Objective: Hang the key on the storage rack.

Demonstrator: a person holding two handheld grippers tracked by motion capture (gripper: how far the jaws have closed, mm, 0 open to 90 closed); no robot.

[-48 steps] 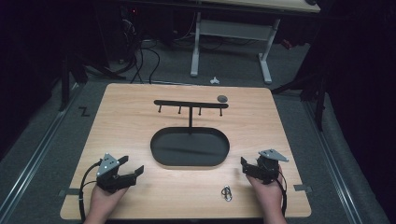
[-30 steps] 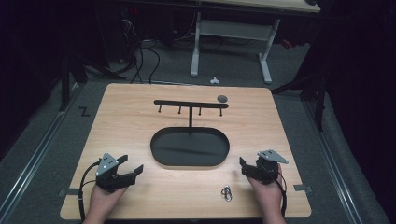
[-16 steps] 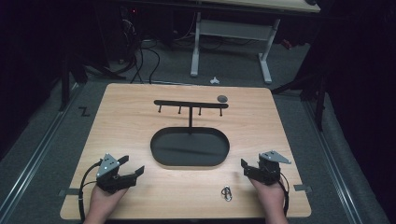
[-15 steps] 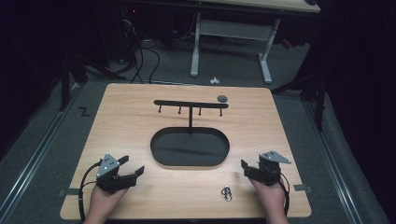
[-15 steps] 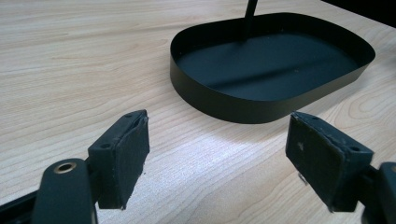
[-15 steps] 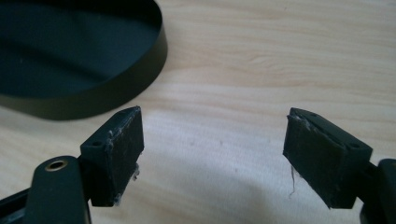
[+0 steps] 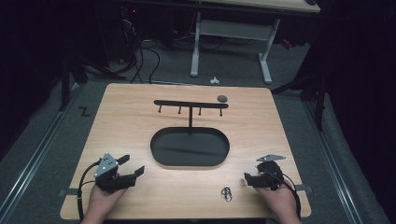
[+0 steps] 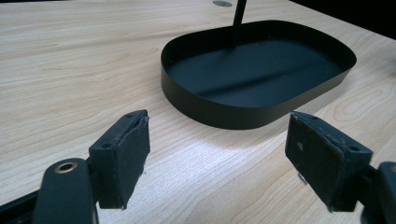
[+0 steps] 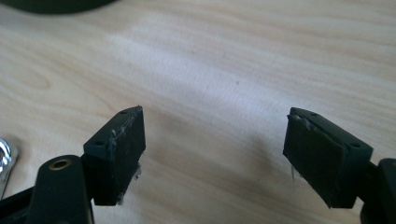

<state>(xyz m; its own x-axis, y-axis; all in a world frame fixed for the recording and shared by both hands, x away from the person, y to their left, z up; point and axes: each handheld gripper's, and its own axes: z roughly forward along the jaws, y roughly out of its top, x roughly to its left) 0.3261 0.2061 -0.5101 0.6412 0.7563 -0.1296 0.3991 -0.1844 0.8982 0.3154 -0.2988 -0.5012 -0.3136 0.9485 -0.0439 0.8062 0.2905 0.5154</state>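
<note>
A small silvery metal clip [image 7: 226,193], looped and shiny, lies flat on the wooden table [image 7: 130,121] just in front of the black oval metal tray [image 7: 189,147]. Beside the clip, the right gripper [image 7: 249,178] gapes empty; left of the tray, the left gripper [image 7: 132,165] does too.

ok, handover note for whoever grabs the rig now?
Left tongs: open, holding nothing, low over the table at its near left.
Right tongs: open, holding nothing, at the near right.
Small metal ring piece: flat on the table just left of the right tongs, untouched.
Black stand with hooks rises from the oval tray; hooks bare.
Done: nothing. Left, probably: pick up the ring and hang it.
</note>
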